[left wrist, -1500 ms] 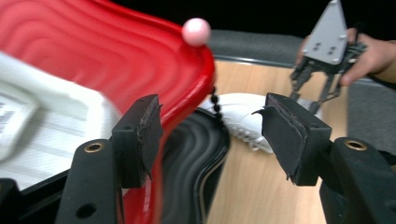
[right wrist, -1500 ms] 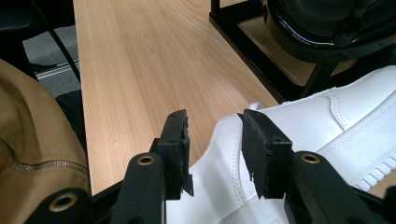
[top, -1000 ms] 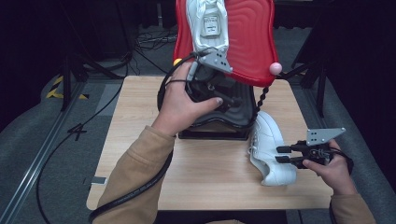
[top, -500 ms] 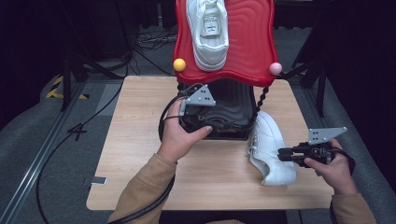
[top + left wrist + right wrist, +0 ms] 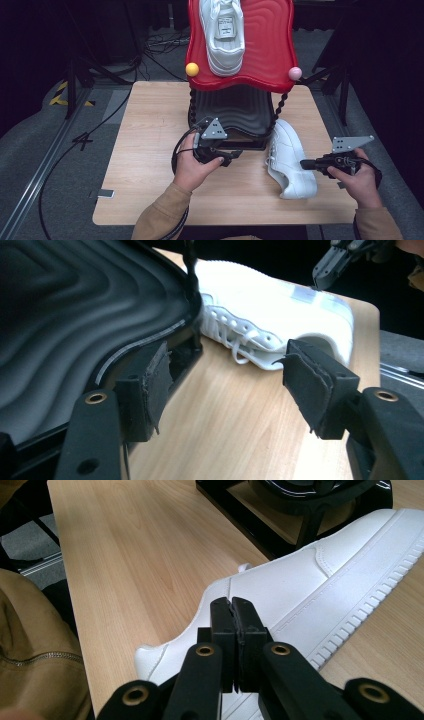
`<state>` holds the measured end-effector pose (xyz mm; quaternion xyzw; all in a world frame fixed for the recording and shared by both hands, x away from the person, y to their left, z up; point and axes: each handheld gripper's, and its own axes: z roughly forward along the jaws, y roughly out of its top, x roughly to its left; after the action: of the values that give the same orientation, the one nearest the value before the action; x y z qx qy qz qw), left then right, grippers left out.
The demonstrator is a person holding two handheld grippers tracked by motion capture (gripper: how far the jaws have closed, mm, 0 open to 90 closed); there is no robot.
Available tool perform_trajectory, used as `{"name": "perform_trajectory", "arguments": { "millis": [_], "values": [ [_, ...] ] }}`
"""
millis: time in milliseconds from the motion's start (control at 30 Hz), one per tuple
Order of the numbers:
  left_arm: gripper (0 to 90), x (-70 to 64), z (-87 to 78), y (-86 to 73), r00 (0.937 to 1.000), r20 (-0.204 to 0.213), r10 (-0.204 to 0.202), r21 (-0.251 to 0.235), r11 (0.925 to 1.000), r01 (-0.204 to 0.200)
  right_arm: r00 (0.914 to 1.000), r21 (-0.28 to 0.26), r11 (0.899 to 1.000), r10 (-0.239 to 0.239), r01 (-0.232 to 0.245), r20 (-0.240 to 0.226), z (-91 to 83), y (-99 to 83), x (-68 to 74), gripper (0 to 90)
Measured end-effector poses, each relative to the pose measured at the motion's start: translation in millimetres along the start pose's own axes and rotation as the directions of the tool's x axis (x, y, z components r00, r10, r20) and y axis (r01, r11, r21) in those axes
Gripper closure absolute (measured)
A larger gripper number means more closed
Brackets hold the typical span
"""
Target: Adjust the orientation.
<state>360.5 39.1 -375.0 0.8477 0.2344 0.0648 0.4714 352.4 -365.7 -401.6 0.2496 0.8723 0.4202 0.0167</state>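
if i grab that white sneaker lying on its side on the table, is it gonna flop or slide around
The white sneaker probably holds its shape: its thick ribbed sole looks stiff, though the collar and the loose laces may give. Lying on its side on the smooth wooden table, it would likely slide when pushed rather than roll.

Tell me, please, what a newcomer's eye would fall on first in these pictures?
First, the red wavy shelf at the table's far edge, with a white shoe on it, toe toward the person. Next, a second white shoe on its side on the table, right of the black shelf. The right gripper is at that shoe's heel, jaws closed; the left gripper hangs open by the black shelf.
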Motion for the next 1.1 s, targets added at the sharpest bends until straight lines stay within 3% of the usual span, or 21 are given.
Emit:
{"name": "perform_trajectory", "arguments": {
  "millis": [267,533,700,900,1100],
  "values": [
    [35.2,1.8,-0.4,-3.0,1.0000,-0.003,-0.004,0.013,0.9999,0.004,0.9999,0.000,1.000,0.003,-0.003,0.014,-2.6,-0.6,-0.3,90.0],
    [34.9,1.8,3.9,-6.1,1.0000,-0.001,-0.003,0.038,0.9993,0.003,0.9976,0.039,0.999,0.022,-0.024,0.066,-6.2,-4.5,-4.4,90.0],
    [34.6,1.1,7.3,-7.1,1.0000,0.005,0.002,0.058,0.9983,-0.003,0.9980,0.053,0.998,0.019,-0.022,0.060,-7.4,-5.4,-5.1,90.0],
    [34.1,0.4,9.9,-7.9,0.9999,0.008,0.008,0.074,0.9972,-0.009,0.9981,0.120,0.993,0.002,-0.009,0.062,-0.9,-6.2,-4.6,90.0],
    [33.8,1.4,8.9,-8.7,0.9999,0.004,0.009,0.084,0.9964,-0.010,0.9988,0.140,0.990,-0.012,0.005,0.047,4.5,-5.6,-3.3,90.0]
  ]
}}
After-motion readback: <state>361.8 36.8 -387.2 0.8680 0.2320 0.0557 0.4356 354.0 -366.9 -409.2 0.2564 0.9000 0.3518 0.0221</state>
